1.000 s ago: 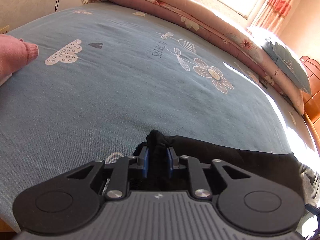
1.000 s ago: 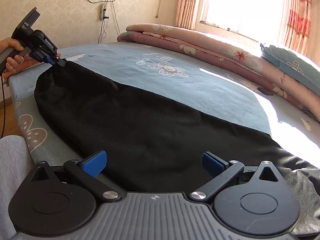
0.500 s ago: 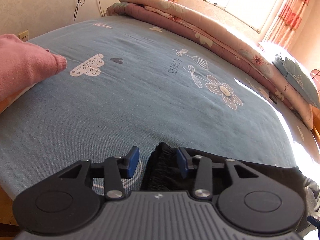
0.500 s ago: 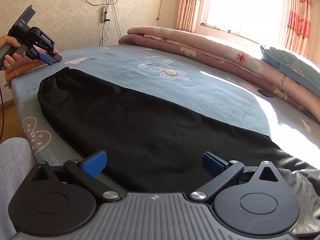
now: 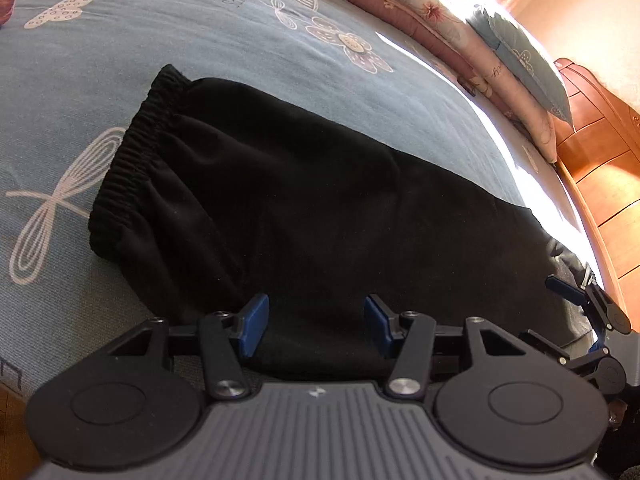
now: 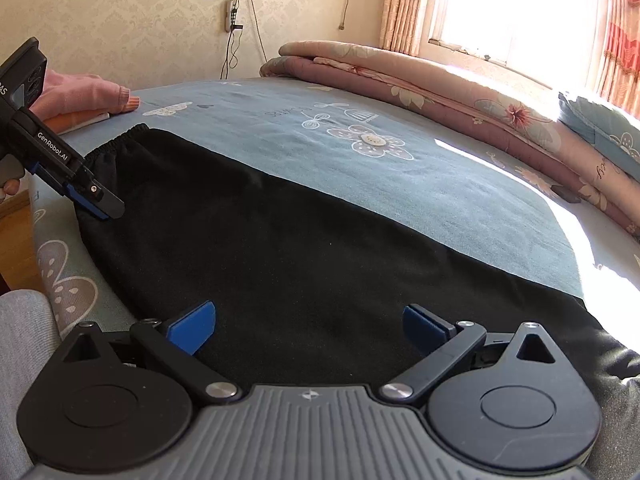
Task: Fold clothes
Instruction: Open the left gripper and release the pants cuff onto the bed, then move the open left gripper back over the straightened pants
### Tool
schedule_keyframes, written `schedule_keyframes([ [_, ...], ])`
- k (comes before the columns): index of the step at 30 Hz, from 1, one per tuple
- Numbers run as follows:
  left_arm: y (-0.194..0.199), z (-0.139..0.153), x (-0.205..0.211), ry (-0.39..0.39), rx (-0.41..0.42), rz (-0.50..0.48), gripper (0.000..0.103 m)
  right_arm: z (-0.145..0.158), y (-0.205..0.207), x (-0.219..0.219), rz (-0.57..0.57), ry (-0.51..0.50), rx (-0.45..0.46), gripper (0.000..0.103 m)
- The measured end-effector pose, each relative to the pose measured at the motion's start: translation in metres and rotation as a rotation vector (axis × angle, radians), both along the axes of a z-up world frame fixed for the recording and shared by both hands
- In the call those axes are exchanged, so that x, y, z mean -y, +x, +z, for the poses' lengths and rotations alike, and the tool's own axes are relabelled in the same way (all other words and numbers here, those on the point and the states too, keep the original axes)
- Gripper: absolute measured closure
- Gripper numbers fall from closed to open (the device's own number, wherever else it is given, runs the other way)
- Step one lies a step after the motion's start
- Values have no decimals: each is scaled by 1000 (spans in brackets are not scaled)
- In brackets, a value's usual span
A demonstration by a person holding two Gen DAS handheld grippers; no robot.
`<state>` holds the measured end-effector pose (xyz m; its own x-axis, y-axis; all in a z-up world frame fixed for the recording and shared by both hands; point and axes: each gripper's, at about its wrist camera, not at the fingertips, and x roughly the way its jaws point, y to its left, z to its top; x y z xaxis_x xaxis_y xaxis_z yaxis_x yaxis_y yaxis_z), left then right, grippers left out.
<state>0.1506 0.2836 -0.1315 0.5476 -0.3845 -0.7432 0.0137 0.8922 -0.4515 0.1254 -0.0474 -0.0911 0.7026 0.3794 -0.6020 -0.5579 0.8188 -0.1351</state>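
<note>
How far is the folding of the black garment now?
Done: the black garment lies spread flat on the bed. In hand: nothing; the left claw, which has just been opening, and the right claw are both open above it. Left: every fold.

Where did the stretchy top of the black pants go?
The elastic waistband lies flat on the blue bedsheet, at the left of both views, beyond the open left gripper and near the pink sweater.
</note>
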Motion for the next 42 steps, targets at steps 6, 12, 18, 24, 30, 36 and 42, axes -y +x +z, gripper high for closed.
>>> schedule_keyframes([
  [6,-12,13,-3,52,-3,7,47,-29,3,-29,42,-105,-45,3],
  [12,-8,26,43,58,77,-147,34,-15,-2,-20,75,-32,-87,3],
  [18,-3,7,60,112,43,-156,32,-20,6,-17,26,-21,-132,2],
  [24,-7,17,32,36,26,-87,32,-20,3,2,-5,57,-179,1],
  [30,36,37,39,23,127,-101,26,-7,17,21,-87,70,-117,0],
  [36,85,19,36,71,111,-9,25,-9,33,41,-120,88,-104,0],
  [42,74,15,-2,103,123,138,25,-19,46,63,-143,87,-110,0],
])
